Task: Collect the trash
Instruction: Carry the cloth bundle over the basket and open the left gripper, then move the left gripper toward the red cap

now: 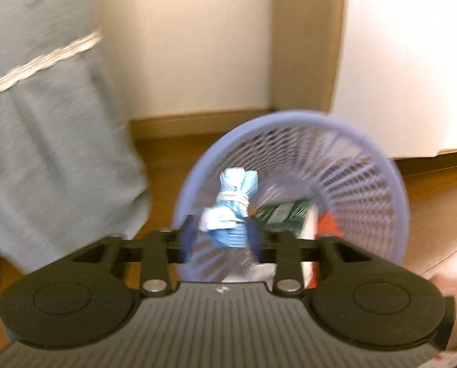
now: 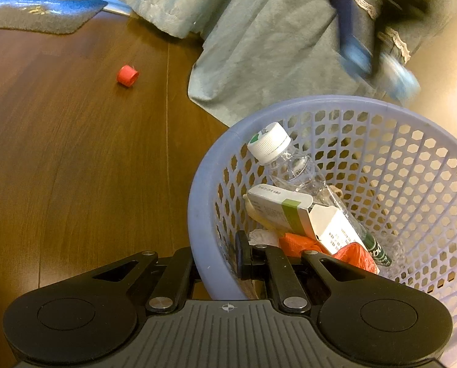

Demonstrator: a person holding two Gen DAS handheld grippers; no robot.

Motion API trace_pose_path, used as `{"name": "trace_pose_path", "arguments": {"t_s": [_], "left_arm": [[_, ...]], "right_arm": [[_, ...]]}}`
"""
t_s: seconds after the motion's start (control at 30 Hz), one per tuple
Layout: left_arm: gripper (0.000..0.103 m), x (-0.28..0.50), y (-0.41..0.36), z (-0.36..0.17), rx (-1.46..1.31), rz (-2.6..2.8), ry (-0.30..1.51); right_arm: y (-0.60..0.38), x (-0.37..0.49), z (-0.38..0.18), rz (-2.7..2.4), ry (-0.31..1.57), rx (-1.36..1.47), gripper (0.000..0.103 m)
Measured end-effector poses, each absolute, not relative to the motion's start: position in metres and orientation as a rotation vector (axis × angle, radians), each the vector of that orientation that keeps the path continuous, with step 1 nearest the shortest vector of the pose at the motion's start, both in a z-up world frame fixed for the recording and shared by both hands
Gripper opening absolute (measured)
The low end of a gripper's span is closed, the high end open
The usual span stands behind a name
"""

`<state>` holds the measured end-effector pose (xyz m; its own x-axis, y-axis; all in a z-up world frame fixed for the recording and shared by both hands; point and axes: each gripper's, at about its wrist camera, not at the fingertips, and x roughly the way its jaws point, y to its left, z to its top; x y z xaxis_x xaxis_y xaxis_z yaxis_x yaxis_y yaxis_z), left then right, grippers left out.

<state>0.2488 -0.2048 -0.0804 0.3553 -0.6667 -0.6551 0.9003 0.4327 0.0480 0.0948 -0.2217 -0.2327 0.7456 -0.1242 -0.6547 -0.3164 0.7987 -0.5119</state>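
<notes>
Fingers of the left gripper (image 1: 221, 239) are seen spread apart over the lilac basket (image 1: 378, 153), with a knotted blue-and-white mask bundle (image 1: 233, 205) between them; the blur hides whether the pads press it. At the basket's near rim the right gripper (image 2: 243, 256) is clamped tight on the wall, one finger inside. Inside the basket a capped clear bottle (image 2: 289, 162), a white carton (image 2: 277, 208) and orange plastic (image 2: 354, 254) are piled. Well left of the basket a red cap (image 2: 127, 75) lies on the wooden floor (image 2: 75, 168); behind the basket grey-green cloth (image 2: 259, 46) is draped.
</notes>
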Motion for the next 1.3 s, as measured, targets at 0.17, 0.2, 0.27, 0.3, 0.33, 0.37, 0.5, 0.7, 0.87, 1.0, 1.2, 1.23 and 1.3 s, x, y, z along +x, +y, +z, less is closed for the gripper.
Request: {"name": "trace_pose_path", "arguments": {"t_s": [0.17,0.2,0.27,0.3,0.33,0.37,0.5,0.7,0.87,1.0,1.2,1.23,1.3], "left_arm": [[0.056,0.248,-0.210,-0.081,0.444,-1.061,0.601],[0.056,0.249,-0.203,-0.082,0.440,-1.040,0.608],[0.056,0.253,-0.187,-0.089,0.432,-0.995,0.641],[0.056,0.256,-0.177,-0.094,0.428,-0.969,0.659],[0.056,0.258,-0.167,-0.098,0.426,-0.941,0.676],[0.056,0.264,-0.155,-0.102,0.426,-0.910,0.689],[0.056,0.284,-0.106,-0.121,0.431,-0.746,0.739],[0.056,0.312,-0.032,-0.150,0.417,-0.506,0.775],[0.059,0.329,-0.006,-0.175,0.441,-0.448,0.789],[0.063,0.343,-0.006,-0.203,0.436,-0.419,0.833],[0.064,0.354,-0.008,-0.236,0.360,-0.337,0.852],[0.064,0.356,-0.007,-0.239,0.339,-0.324,0.852],[0.064,0.362,-0.009,-0.244,0.305,-0.287,0.851]], "right_arm": [[-0.227,0.098,-0.230,0.107,0.727,-0.627,0.005],[-0.228,0.097,-0.229,0.105,0.725,-0.622,0.005],[-0.231,0.096,-0.227,0.103,0.722,-0.610,0.005],[-0.231,0.096,-0.227,0.100,0.721,-0.603,0.005],[-0.231,0.097,-0.226,0.099,0.720,-0.598,0.005],[-0.232,0.097,-0.225,0.097,0.720,-0.592,0.005],[-0.231,0.096,-0.225,0.093,0.719,-0.584,0.005],[-0.226,0.104,-0.226,0.073,0.718,-0.576,0.005],[-0.217,0.113,-0.229,0.035,0.716,-0.565,0.005],[-0.213,0.117,-0.233,0.033,0.718,-0.576,0.005],[-0.209,0.115,-0.238,0.048,0.719,-0.613,0.006],[-0.208,0.114,-0.239,0.049,0.718,-0.618,0.006],[-0.208,0.113,-0.239,0.048,0.716,-0.620,0.006]]}}
